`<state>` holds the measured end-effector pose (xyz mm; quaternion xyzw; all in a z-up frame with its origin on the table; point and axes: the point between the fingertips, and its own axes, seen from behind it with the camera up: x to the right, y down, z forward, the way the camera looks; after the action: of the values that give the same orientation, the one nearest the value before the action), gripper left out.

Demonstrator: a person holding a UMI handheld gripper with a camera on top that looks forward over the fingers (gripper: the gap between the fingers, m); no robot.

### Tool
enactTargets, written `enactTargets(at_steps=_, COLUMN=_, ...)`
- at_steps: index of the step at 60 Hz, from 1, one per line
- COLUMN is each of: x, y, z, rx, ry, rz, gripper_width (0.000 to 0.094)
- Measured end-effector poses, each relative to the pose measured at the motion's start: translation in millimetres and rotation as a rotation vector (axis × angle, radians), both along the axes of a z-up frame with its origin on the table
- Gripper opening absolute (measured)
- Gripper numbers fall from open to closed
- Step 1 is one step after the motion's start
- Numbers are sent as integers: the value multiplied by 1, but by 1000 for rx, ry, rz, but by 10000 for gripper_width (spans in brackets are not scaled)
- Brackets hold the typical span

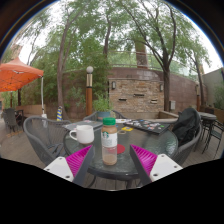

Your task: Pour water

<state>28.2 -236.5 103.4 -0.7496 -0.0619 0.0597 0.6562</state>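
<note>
Outdoors on a patio, a round glass surface (120, 165) at lower centre holds a bottle (109, 141) and, left of it, a white mug (84, 134). Tongs (108, 163) spread apart, empty; closing off-centre could topple the bottle.

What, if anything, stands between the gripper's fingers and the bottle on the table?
Nothing visible does. The bottle stands upright on the glass table, just ahead of the open gripper and roughly in line with the gap between its fingers. The white mug sits to the bottle's left, off the approach path.
</note>
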Motion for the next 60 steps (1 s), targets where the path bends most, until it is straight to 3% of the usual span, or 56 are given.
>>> enactTargets(at_steps=18, x=-25, y=99, z=-4, rx=36, ry=-23, rz=-124, gripper_width=814)
enactTargets(at_steps=22, x=-26, y=122, z=-8, rx=42, ry=-32, rz=-138, gripper_width=731)
enactTargets(at_steps=26, x=-30, y=128, z=-21, rx=27, ry=-55, rz=-172, gripper_width=492)
enactTargets(at_steps=33, x=-27, y=132, z=-23, rx=63, ry=-71, rz=-185, gripper_width=482)
enactTargets(at_steps=41, x=-36, y=135, z=-35, rx=25, ry=-6, rz=-157, gripper_width=479)
enactTargets(at_steps=43, x=-39, y=137, z=-43, rx=-17, ry=26, rz=-154, gripper_width=452)
enactTargets(at_steps=47, x=-33, y=136, z=-36, rx=0, ry=62, rz=-170, gripper_width=425)
enactTargets(at_steps=54, x=-35, y=141, z=-40, rx=-5, ry=44, rz=-181, gripper_width=294)
enactTargets(at_steps=60, x=-34, y=146, z=-29, rx=-16, ry=-76, rz=-164, gripper_width=293)
